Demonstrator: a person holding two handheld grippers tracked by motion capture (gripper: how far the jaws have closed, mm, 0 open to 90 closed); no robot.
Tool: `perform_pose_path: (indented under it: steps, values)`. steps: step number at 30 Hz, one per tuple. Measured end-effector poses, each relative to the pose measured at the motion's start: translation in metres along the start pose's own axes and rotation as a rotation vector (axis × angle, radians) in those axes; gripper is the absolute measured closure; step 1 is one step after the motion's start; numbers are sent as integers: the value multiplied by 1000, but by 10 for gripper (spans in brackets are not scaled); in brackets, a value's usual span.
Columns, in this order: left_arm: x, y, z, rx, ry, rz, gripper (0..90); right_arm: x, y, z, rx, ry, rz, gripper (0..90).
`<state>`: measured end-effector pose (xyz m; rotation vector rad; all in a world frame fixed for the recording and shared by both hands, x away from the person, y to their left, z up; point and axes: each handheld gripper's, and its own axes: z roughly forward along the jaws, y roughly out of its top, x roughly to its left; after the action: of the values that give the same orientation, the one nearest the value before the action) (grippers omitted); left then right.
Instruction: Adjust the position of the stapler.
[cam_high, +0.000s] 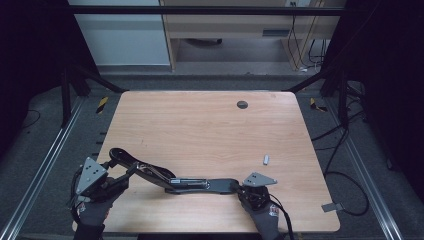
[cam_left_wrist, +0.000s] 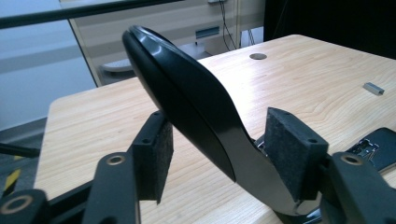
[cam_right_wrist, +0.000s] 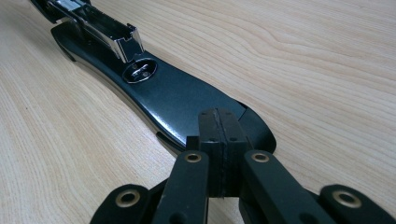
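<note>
1. A black stapler (cam_high: 170, 177) lay swung wide open near the front edge of the wooden tabletop (cam_high: 200, 125), and it serves here as the landmark for every place given.
2. Its flat base (cam_right_wrist: 177, 100) rested on the tabletop and stretched toward the right, with the round metal anvil (cam_right_wrist: 139, 71) and the shiny staple channel (cam_right_wrist: 100, 30) visible on it in the right gripper view.
3. Its curved top cover (cam_left_wrist: 187, 102) rose tilted off the tabletop at the stapler's left end.
4. The left hand-held gripper (cam_high: 107, 181) sat at that left end, held by a gloved hand (cam_high: 92, 210).
5. In the left gripper view its two foam pads (cam_left_wrist: 292, 149) stood on either side of the top cover, released; the jaws were parted wider than the cover, and the left pad was clear of it, while I could not tell whether the right pad still touched it.
6. The right hand-held gripper (cam_high: 239, 187) sat at the stapler's right end, held by the other gloved hand (cam_high: 262, 212).
7. In the right gripper view its jaws were clenched, pad against pad, with their tips resting on the rounded end of the base.
8. A small strip of staples (cam_high: 266, 160) lay on the tabletop beyond the stapler's right end, apart from it.
9. A round dark grommet (cam_high: 242, 104) was set in the tabletop far behind the stapler, near the back edge.
</note>
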<state>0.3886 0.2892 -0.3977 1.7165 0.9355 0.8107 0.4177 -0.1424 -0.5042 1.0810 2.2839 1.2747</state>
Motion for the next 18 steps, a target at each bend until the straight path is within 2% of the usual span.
perform_pose_path:
  steps: [4,10,16,18]
  values:
    - [2,-3,-7,-7,11,-9,371,0,0,0,5,5,2,900]
    - [0,-12,-11,10,21,-4,342,-1,2,-5,-11,2,5,900]
    - [-3,-22,-11,25,23,-7,318,-5,5,-14,-36,-14,12,833]
    - [-5,-30,-11,40,25,-13,307,-8,6,-17,-42,-24,17,814]
